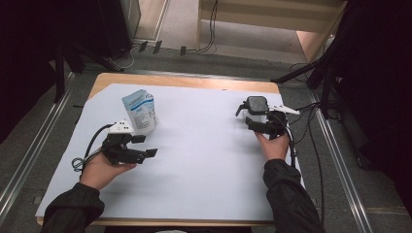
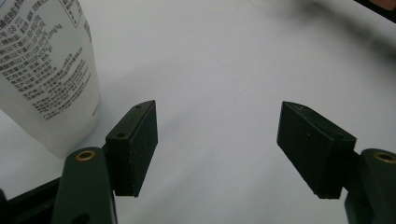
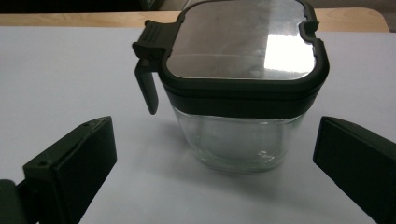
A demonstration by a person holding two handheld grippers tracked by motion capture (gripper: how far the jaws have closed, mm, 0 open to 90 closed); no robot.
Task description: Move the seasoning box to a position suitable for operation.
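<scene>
Squaring up on the glass jar

Our right gripper (image 3: 219, 154) fingers stand released around the lidded glass jar (image 3: 238, 93); we center, then clamp below the lid. Left gripper (image 2: 219, 144) released beside the pouch (image 2: 46, 70).

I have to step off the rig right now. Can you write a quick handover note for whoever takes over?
Left gripper: open, nothing between the jaws, beside the white pouch, which stands upright at the table's left.
Right gripper: open, jaws either side of the glass jar but not touching it. Jar stands upright at the table's right, dark lid on.
Done: neither thing is gripped or opened.
Left: probably close on the jar, then deal with the lid and pouch.
</scene>
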